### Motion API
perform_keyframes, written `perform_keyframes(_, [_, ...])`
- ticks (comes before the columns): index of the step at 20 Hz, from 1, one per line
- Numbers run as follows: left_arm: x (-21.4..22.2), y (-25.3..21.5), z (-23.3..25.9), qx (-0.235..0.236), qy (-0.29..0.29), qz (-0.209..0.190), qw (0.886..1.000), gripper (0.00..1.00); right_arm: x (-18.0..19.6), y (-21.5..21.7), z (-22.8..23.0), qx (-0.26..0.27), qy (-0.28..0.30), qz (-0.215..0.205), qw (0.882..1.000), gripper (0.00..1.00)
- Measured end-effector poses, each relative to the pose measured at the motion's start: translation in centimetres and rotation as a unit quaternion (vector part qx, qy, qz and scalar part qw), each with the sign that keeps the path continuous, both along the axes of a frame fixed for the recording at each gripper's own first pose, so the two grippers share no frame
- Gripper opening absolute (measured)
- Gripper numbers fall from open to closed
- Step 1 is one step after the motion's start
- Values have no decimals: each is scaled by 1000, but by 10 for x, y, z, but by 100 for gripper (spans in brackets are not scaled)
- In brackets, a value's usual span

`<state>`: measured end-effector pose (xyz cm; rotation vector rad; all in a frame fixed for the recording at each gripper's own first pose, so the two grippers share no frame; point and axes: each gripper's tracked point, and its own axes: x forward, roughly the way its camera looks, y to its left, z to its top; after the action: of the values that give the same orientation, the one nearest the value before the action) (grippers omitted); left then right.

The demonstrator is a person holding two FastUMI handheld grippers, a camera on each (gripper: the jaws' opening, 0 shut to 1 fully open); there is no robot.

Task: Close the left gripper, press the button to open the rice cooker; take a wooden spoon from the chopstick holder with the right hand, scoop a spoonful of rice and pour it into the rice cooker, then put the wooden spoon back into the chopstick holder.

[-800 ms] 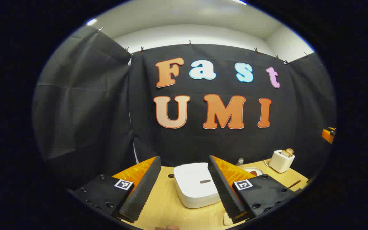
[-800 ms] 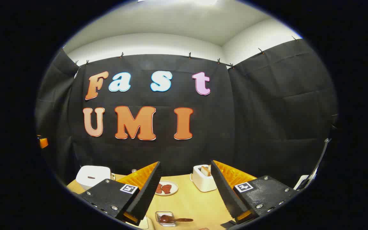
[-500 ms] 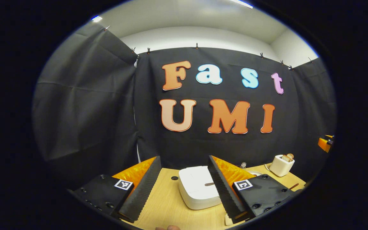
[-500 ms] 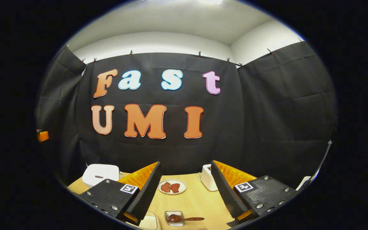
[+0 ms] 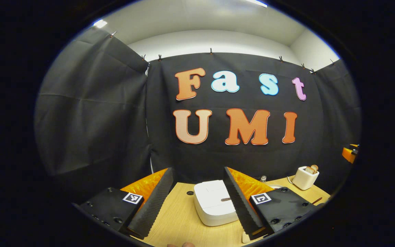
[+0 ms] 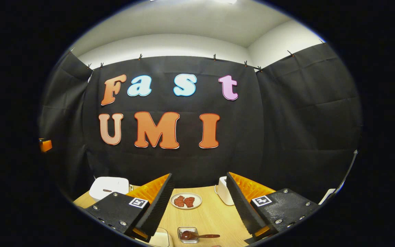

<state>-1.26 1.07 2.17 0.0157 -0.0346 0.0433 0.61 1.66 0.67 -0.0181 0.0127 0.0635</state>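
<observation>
- The left gripper (image 5: 197,202) hangs above the near part of the wooden table (image 5: 177,223), its fingers (image 5: 149,209) spread wide with nothing between them.
- Ahead of it, seen through that gap, sits the white rice cooker (image 5: 213,202) with its lid down; the right-hand finger hides the cooker's right edge, and a small dark mark shows on the lid beside that finger.
- A small dark round hole (image 5: 190,193) lies in the table top just left of the cooker.
- Farther right in the left gripper view stands a white toaster (image 5: 305,177) with bread poking out of the top — well apart from the cooker, near the booth's back wall.
- The right gripper (image 6: 197,202) is likewise held open over the table (image 6: 211,216), empty between its fingers (image 6: 156,206).
- Just below that gap, at the near edge, a small clear dish (image 6: 188,235) holds a wooden spoon (image 6: 201,236); its dark bowl rests in the dish and its handle runs out to the right, lying flat.
- Beyond the dish, a white plate (image 6: 186,201) carries two reddish-brown pieces of food.
- The toaster (image 6: 223,195) stands right of the plate, partly behind the right-hand finger.
- The rice cooker (image 6: 109,188) appears far left in the right gripper view, lid shut, partly behind the left-hand finger's mount.
- I cannot make out a chopstick holder or the rice supply.
</observation>
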Motion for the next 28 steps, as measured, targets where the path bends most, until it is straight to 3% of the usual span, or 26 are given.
perform_keyframes(11, [-4, -6, -3, 7, 10, -14, 1000, 100, -3, 6, 2, -8, 1, 12, 1000, 94])
perform_keyframes(20, [4, -6, -6, -4, 10, -11, 1000, 8, -9, -4, 4, -11, 1, 4, 1000, 94])
perform_keyframes(28, [52, -28, -33, 0, 26, -28, 999, 5, -14, -14, 9, -18, 0, -6, 1000, 94])
